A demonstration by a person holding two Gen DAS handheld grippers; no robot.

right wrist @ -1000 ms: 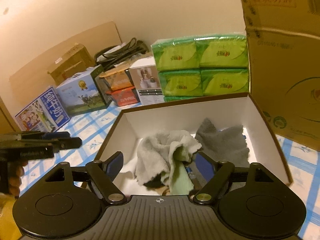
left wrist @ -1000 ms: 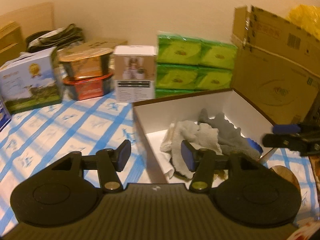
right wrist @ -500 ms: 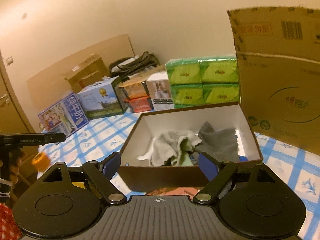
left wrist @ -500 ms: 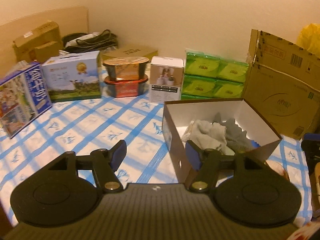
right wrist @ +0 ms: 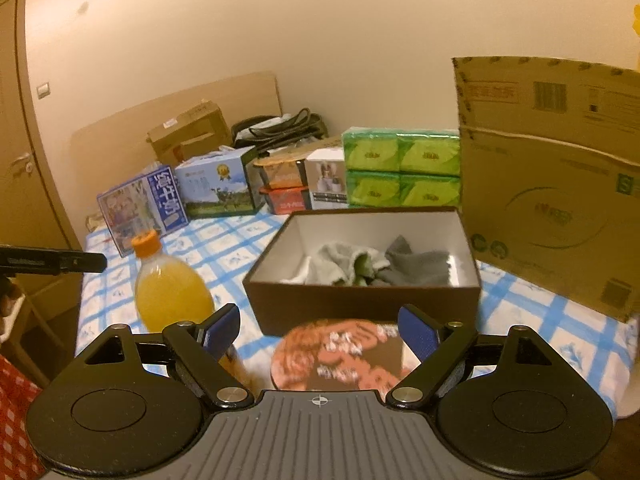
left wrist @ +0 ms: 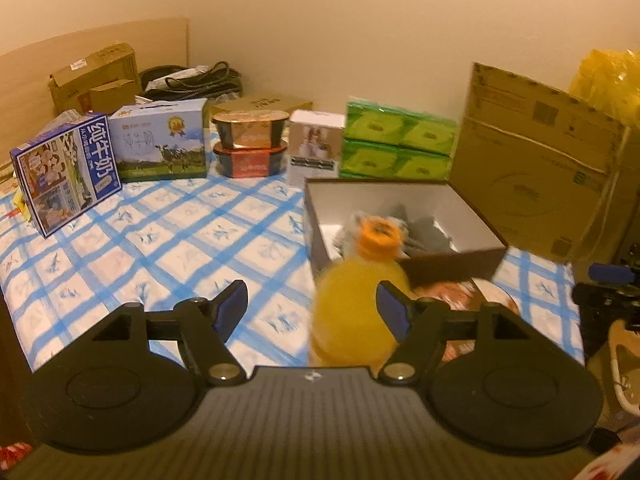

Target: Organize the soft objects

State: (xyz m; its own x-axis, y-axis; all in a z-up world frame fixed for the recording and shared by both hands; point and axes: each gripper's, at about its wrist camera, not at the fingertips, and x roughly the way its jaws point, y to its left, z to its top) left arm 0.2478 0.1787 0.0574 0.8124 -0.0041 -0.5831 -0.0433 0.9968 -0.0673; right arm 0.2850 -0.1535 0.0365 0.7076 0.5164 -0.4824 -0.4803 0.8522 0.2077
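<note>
Left wrist view. My left gripper [left wrist: 312, 307] has its jaws opening, already wide, with nothing pressed by either pad. The landmark is the brown box [left wrist: 452, 261] with the white lining. The soft cloths [left wrist: 424, 229], pale and grey, lie heaped inside it, ahead of my fingers and to the right of their centre line. An orange juice bottle [left wrist: 356, 312] stands on the checked tablecloth [left wrist: 160, 240] at the box's near left corner. It overlaps my right finger, beyond it, and hides part of the heap. It is blurred; I cannot tell whether it touches the pad. A round printed lid [left wrist: 476, 292] lies against the box's near wall. Cartons and green tissue packs [left wrist: 400, 144] stand behind the box.

Right wrist view. My right gripper [right wrist: 320, 330] is spread wide and holds nothing. The box [right wrist: 360, 300] sits straight ahead, its long side running across my view. The cloths [right wrist: 372, 266] fill its far half, the pale towel left of the grey one. The lid [right wrist: 340, 354] lies between my fingertips and the near wall. The bottle [right wrist: 170, 288] stands left of the box, clear of my line.

Judgement: both hands are well back from the box. The right one faces the heap squarely with an open path over the near wall, so it is the better-placed hand. No loose soft item shows outside the box.
</note>
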